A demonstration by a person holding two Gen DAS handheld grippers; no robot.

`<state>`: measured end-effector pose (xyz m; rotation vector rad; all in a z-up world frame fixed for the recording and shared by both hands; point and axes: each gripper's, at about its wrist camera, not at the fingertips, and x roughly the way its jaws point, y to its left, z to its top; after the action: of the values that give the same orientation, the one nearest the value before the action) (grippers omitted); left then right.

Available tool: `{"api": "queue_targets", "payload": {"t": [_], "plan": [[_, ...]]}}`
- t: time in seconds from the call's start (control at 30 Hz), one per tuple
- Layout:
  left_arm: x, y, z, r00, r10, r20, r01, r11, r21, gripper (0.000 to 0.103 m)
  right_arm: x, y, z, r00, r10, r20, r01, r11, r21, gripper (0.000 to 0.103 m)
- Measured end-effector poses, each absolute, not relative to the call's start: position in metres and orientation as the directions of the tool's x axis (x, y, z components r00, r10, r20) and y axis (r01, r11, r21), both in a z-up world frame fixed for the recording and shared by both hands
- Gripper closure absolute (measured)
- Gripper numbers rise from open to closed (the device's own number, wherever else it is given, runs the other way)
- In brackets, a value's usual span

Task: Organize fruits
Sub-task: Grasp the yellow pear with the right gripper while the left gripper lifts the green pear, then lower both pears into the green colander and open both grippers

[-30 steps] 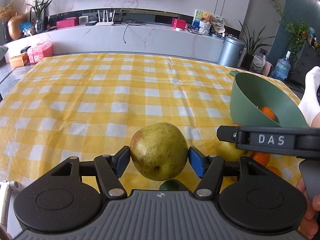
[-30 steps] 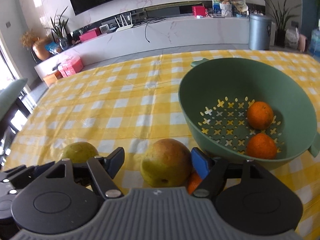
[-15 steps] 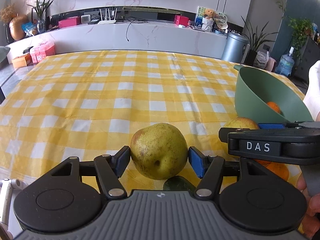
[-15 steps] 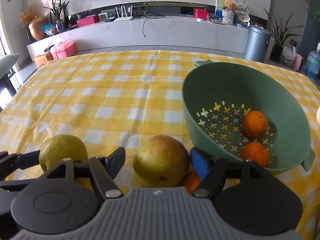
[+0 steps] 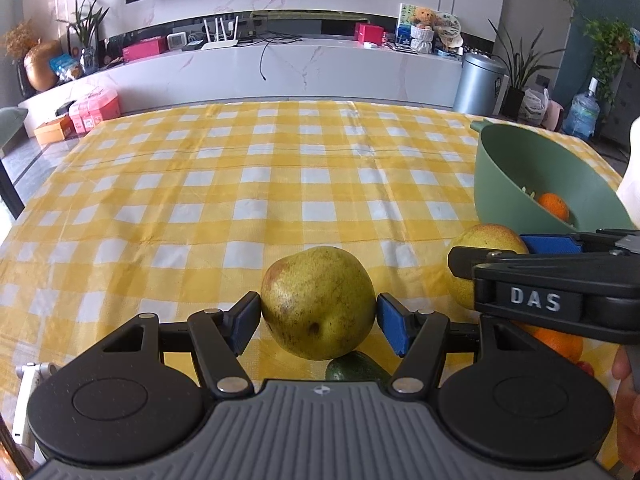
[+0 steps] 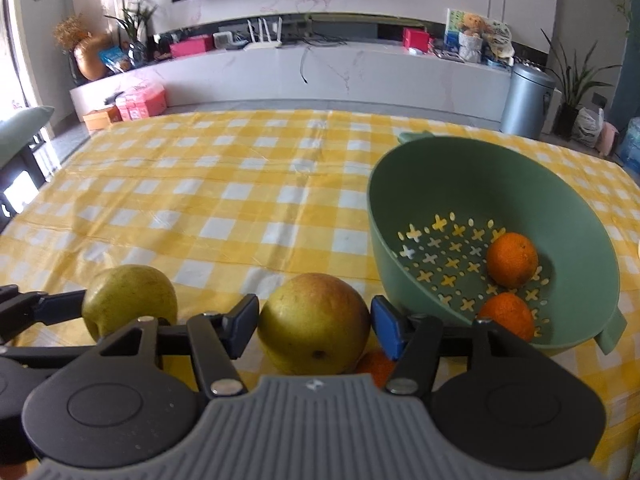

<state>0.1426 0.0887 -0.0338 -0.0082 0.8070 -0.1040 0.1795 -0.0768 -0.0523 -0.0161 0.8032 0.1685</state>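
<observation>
Here the left gripper point(image 5: 318, 320) carries a green pear point(image 5: 318, 303), its fingers point(image 5: 394, 330) closed against the fruit's two sides, and the pear hangs clear of the yellow checked worktop point(image 5: 240, 184). Under it, close to the camera, lies a dark green fruit point(image 5: 356, 366), half hidden, which I cannot name. Just to the right, the right gripper point(image 6: 314, 322) holds a red-blushed pear point(image 6: 313, 323) the same way, its fingers point(image 6: 386, 326) pressed on either flank; the fruit seems lifted, with a loose orange point(image 6: 376, 364) peeping out below it. Both pears are roundish, so no long axis matters much.

What counts is the green bowl point(image 6: 440, 160). It lies to the right and a little farther off, its near-left wall just beside the right gripper's right finger, its mouth tipped toward the camera. Two oranges point(image 6: 512, 260) rest on its perforated floor. The right gripper is plainly the nearer; the left one stands beyond it on the far side from the bowl. Both grippers point level and forward, side by side. I judge the right pear goes first, needing a lift over the rim.
</observation>
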Motion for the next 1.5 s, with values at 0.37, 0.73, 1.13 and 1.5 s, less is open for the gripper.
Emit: {"api": "queue_targets", "payload": {"t": [0.37,0.73,1.13,1.5], "plan": [[0.134,0.079,-0.008,0.687,-0.079,-0.723,0.050,0.997,-0.062,0.031,0.157,-0.100,-0.012,0.724,0.307,-0.618,-0.252,0.951,0.178,0.045],[0.133,0.058,0.019,0.706,-0.163,-0.689,0.089,0.986,-0.142,0.032,0.150,-0.149,0.028,0.769,0.388,-0.509,-0.281,0.919,0.276,0.044],[0.157,-0.005,0.050,0.730,-0.250,-0.636,0.238,0.965,-0.107,0.032,0.172,-0.231,0.035,0.791,0.335,-0.511,-0.137,0.912,0.387,0.044],[0.192,-0.066,0.032,0.674,-0.271,-0.687,0.345,0.938,-0.032,0.032,0.203,-0.254,0.001,0.707,0.272,-0.653,-0.017,0.929,0.369,0.044]]}}
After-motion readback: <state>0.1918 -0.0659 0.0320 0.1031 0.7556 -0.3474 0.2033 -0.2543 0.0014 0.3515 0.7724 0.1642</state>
